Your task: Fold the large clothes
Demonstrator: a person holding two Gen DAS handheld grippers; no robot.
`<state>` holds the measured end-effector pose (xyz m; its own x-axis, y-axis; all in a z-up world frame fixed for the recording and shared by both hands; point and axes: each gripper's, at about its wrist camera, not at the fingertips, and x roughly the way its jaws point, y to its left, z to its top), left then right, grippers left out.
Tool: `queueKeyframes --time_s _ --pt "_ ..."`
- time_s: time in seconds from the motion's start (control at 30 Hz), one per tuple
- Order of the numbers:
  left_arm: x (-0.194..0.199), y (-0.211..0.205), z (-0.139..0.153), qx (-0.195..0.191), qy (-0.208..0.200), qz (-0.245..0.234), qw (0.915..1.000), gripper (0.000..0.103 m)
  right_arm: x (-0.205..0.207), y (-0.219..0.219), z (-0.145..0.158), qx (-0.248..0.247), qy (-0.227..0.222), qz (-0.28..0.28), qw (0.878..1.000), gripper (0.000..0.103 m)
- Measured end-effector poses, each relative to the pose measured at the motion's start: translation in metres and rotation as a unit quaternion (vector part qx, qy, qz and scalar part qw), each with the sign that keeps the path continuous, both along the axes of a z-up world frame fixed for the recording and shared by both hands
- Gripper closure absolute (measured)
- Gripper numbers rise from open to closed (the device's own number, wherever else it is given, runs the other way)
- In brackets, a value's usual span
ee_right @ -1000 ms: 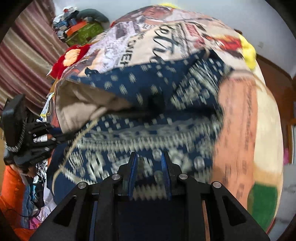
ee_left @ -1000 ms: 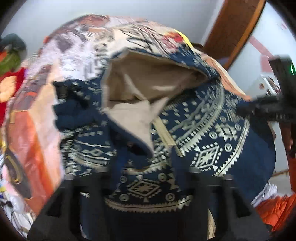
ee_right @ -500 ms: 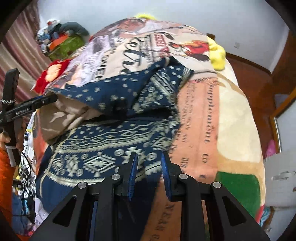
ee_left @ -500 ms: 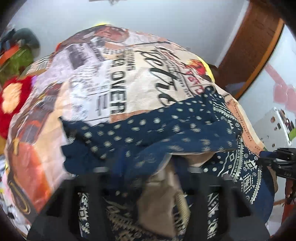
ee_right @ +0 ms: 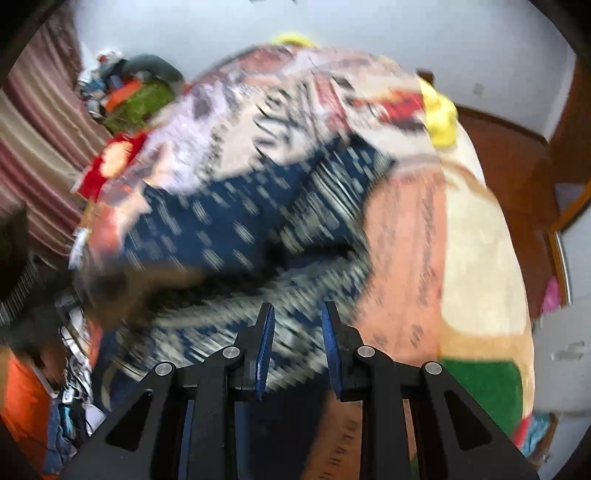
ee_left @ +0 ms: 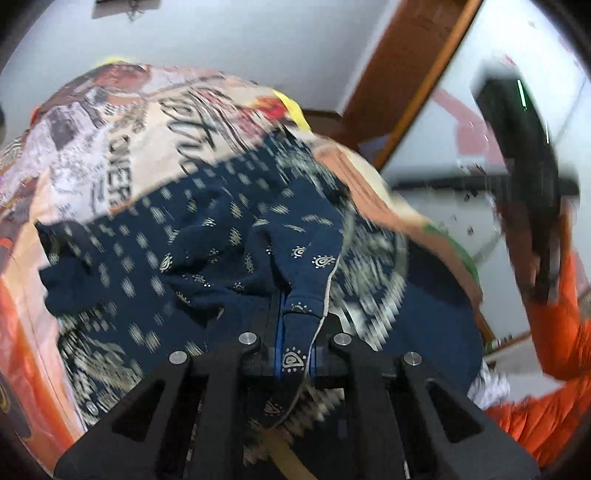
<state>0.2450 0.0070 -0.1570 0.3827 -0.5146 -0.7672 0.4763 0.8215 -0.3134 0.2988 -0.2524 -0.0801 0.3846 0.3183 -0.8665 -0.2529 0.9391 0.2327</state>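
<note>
Left gripper (ee_left: 295,325): fingers have just been closing and are now pinched together on a fold of the navy patterned garment (ee_left: 207,236). The pinched strip runs between the fingers, its pale-piped edge trailing back over the gripper body. The cloth nearest the fingers is sharp; the rest is motion-blurred.

The garment lies spread on the bed, on top of a printed blanket (ee_left: 122,122) with large lettering and orange, cream and green patches. In the left wrist view the dotted navy part is bunched in loose folds in front of the fingers, and a band of denser white pattern curves off to the right.

Right gripper (ee_right: 297,332): fingers (ee_right: 265,343) stand a narrow gap apart, with nothing visibly clamped. Blurred patterned cloth of the garment (ee_right: 236,229) shows through the gap, lying below; whether the pads touch it cannot be told from this frame.

The right gripper also shows at the right edge of the left wrist view as a dark blurred shape (ee_left: 524,177), above an orange sleeve (ee_left: 561,325).

Behind the bed are a plain pale wall (ee_right: 332,22) and a striped curtain (ee_right: 40,147) on the left; a pile of mixed items (ee_right: 129,92) sits at the bed's far corner.
</note>
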Motion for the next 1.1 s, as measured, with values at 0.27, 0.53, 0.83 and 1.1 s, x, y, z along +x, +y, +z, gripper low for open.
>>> queueKeyframes --time_s 0.27,0.53,0.83,1.1 --pt "-0.039 -0.004 -0.024 0.013 0.020 -0.004 0.9997 0.094 0.027 0.068 0.010 0.055 0.014 0.048 0.997 0.030" --pt "-0.054 0.053 0.001 -0.004 0.007 0.052 0.9986 0.047 0.023 0.102 -0.059 -0.076 0.042 0.083 0.993 0.008" --pt "-0.005 0.122 -0.027 -0.014 0.049 0.209 0.9765 0.041 0.003 0.055 -0.072 -0.055 0.065 0.054 0.995 0.005" --pt "0.012 0.126 -0.090 -0.016 0.134 0.221 0.9659 0.033 -0.007 0.041 -0.057 -0.070 0.044 0.053 0.995 0.005"
